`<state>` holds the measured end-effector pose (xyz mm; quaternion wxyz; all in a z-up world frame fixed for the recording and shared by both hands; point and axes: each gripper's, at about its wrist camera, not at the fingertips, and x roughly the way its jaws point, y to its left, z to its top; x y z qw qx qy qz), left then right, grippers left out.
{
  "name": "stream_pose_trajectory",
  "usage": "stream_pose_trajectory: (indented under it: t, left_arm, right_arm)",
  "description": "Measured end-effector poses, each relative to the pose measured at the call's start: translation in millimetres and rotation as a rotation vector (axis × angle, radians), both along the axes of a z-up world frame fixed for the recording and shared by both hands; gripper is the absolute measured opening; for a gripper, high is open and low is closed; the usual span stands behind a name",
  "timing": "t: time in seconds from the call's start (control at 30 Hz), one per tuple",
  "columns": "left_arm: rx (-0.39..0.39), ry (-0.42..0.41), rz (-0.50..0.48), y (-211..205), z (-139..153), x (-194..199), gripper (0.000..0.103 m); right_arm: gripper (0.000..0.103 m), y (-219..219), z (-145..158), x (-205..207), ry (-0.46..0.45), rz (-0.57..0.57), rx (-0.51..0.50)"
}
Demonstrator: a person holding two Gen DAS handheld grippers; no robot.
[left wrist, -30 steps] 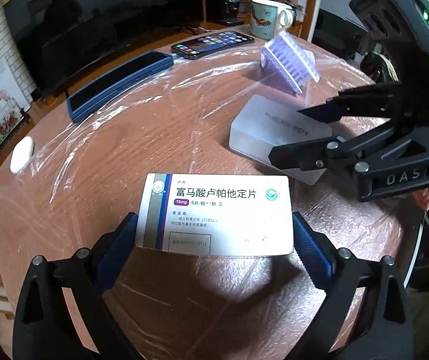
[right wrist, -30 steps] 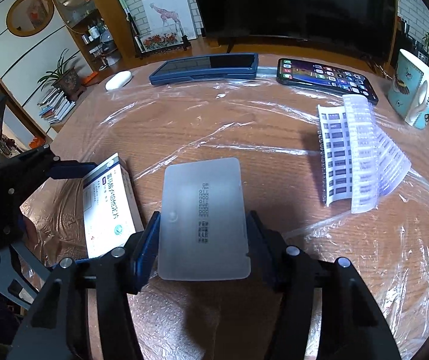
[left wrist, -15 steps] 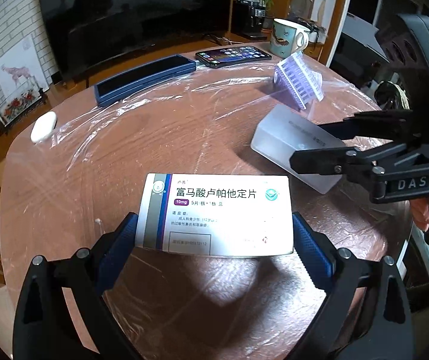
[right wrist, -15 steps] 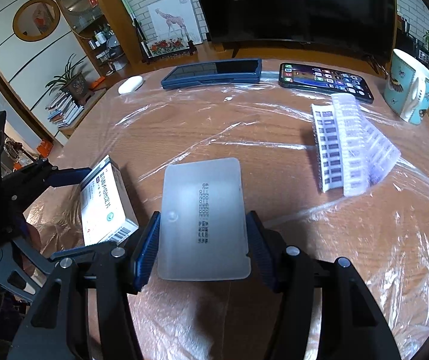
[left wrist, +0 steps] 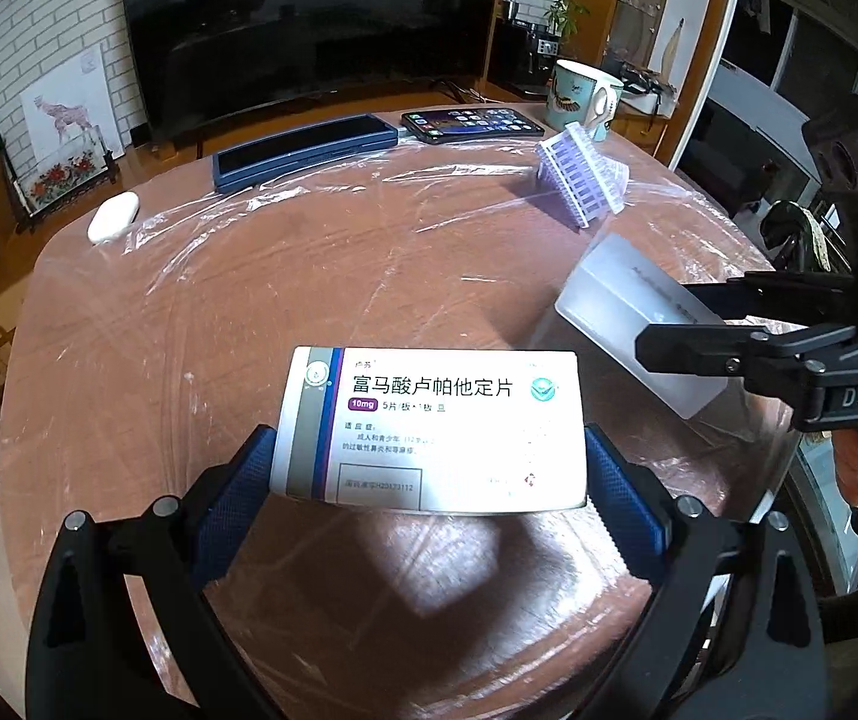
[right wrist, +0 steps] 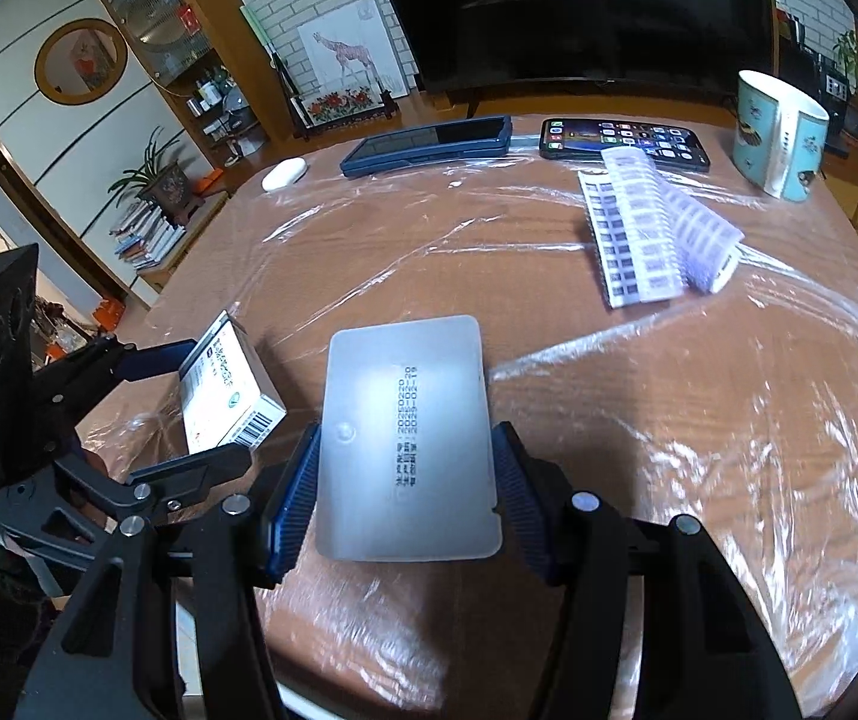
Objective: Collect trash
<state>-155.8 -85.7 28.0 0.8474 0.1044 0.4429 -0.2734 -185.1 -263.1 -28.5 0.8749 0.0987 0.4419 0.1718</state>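
My left gripper [left wrist: 429, 492] is shut on a white medicine box [left wrist: 435, 426] with purple stripe and printed text, held above the near edge of the round table [left wrist: 309, 276]. The same medicine box [right wrist: 228, 387] shows at the left of the right wrist view, between the left gripper's fingers [right wrist: 189, 468]. My right gripper [right wrist: 408, 483] is shut on a frosted translucent plastic box [right wrist: 408, 438], lifted off the table. That plastic box [left wrist: 633, 324] also appears at the right of the left wrist view. A curled sheet of purple labels [right wrist: 651, 228] lies on the table farther back.
Clear plastic film covers the wooden table [right wrist: 699, 420]. Along the far edge lie a blue case [right wrist: 429, 144], a phone [right wrist: 621, 141], a white earbud case [right wrist: 284, 173] and a teal mug [right wrist: 780, 135]. A television stands behind the table.
Both grippers have drawn back toward the near table edge and risen slightly, each still holding its box. The left gripper rolled, so the table's far objects shifted right in its view.
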Motion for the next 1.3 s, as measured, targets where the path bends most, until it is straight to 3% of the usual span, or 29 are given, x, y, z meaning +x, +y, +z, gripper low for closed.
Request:
stream_pose_trajectory:
  t: [0.6,1.3]
  left_arm:
    - [-0.029,-0.035,0.006,-4,20,-65,0.098]
    - [-0.012,-0.031,-0.035,-21,20,-135,0.098]
  right_arm:
    - [0.056,-4,18,-71,-0.04,0.031,0.01]
    - [0.056,-16,11,-136,-0.015,0.076,0.003]
